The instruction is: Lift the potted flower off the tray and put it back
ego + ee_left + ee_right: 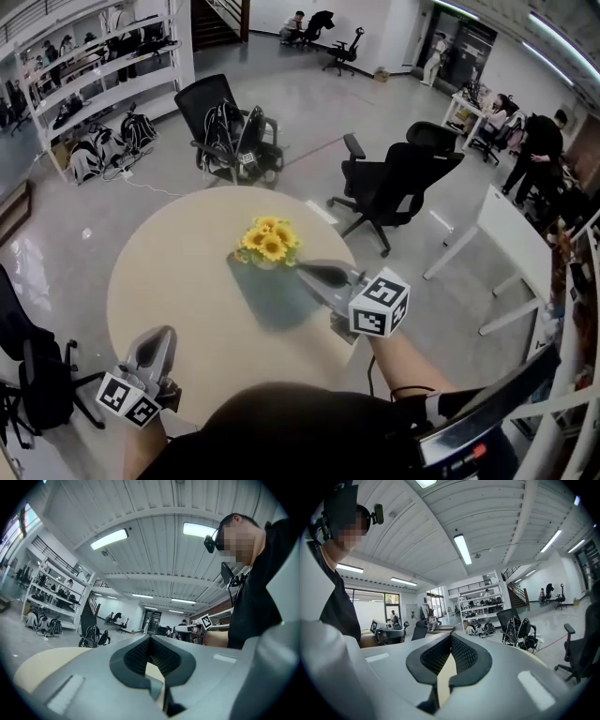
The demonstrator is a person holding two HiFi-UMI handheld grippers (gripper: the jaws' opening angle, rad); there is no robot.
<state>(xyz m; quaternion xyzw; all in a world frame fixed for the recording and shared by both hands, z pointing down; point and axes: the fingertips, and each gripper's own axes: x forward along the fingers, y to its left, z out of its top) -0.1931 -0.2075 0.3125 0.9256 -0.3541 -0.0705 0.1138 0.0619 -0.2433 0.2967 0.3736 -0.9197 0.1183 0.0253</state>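
On the round desk, the potted flower stands at the far corner of the dark tray, so the lift has not begun (this looks like the approach). The right gripper hovers over the tray just beside the blooms, its jaws pressed together on nothing. The left gripper sits well apart by the desk's near edge, jaws likewise closed and empty. Next, probably, the jaws must spread and come down to the pot below the flowers. The tray carries only that pot, which holds yellow blooms.
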